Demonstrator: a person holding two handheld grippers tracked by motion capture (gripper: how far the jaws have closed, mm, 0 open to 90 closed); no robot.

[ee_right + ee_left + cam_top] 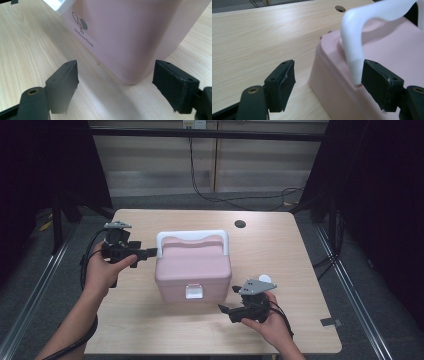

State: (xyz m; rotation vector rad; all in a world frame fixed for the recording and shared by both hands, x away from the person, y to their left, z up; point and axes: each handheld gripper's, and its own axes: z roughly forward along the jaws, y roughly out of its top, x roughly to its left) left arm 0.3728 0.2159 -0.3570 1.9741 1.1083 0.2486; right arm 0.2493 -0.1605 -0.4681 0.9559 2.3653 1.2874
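Note:
A pink lidded box [192, 265] stands in the middle of the wooden table [280, 250], with its white carrying handle [192, 236] raised and a white latch [194, 291] on its front. My left gripper [151, 252] is at the box's upper left corner, open. In the left gripper view the handle's left end [354, 37] rises between the jaws, close to the right pad [379, 82]. My right gripper [228, 299] stands open on the table at the box's front right corner. The box's lower corner [130, 32] sits just ahead of its jaws.
A round cable hole [240, 224] lies in the table behind the box. A small black clip [330, 322] sits at the table's right edge. Metal rails run along both sides of the table, and cables lie on the floor beyond it.

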